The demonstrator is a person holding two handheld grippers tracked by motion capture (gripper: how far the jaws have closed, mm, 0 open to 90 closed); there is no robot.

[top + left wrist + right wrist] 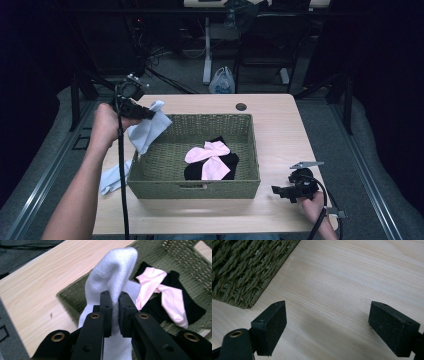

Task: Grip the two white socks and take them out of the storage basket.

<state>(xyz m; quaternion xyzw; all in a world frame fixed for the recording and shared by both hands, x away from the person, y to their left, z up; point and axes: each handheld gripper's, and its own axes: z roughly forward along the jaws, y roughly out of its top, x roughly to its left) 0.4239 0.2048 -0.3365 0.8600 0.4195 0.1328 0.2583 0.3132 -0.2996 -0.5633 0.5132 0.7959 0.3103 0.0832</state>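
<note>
Your left gripper (113, 312): fingers clenched on a white sock (112, 272), lower centre of the left gripper view.
White sock: held up at the woven basket's (195, 189) upper-left corner in the high view, hanging over the rim.
Basket contents: pink socks (210, 157) on black socks (231, 165).
Second white sock (111, 178): on the tabletop (280, 130), left of the basket.
Your right gripper (327, 327): fingers released, wide apart over bare tabletop, lower right of the high view.

The white sock (148, 129) is soft and folded, pinched at its middle. It hangs in the air above the far left corner of the basket (248, 150).
</note>
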